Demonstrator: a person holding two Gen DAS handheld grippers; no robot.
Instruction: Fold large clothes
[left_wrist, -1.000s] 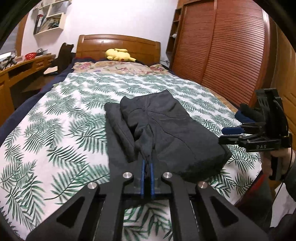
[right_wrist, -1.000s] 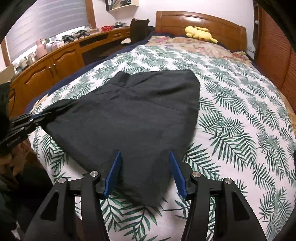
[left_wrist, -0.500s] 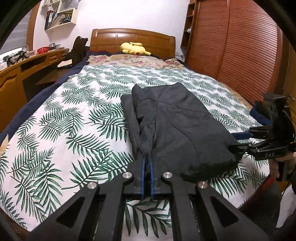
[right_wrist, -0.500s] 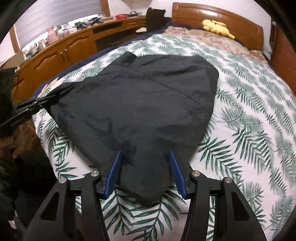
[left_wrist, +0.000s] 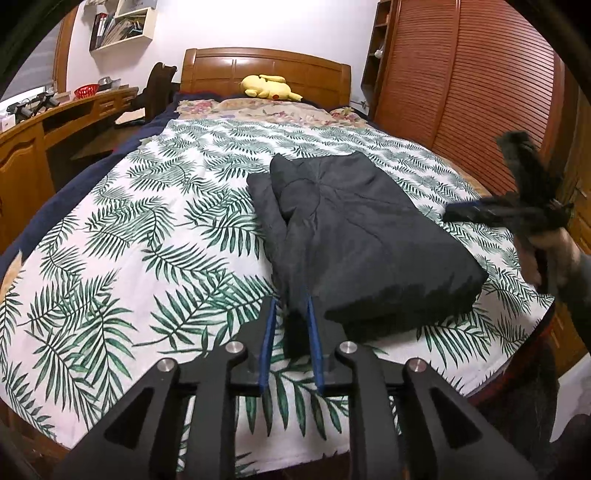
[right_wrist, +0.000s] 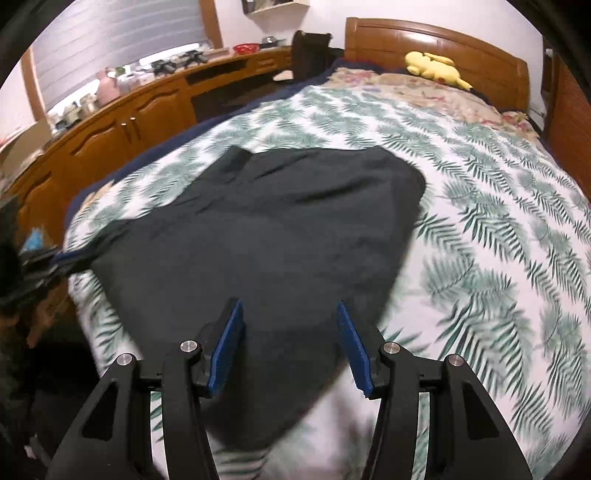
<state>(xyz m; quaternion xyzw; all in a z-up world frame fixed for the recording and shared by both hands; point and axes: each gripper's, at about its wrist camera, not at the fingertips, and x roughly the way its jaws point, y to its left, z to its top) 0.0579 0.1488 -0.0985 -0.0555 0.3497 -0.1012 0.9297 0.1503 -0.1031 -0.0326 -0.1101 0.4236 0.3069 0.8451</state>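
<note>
Right wrist view is motion-blurred: leaf print on the bed smears, the garment edges go soft. Left hand-held gripper at that view's left edge is dark, blurred, cut off; jaw state unreadable there. In the left wrist view the right hand-held gripper is blurred too. Garment's near tip hides behind the left gripper's fingers. Desk items too small to tell.

Home bedroom: wooden-headboard bed, plush toy, louvered wardrobe.
</note>
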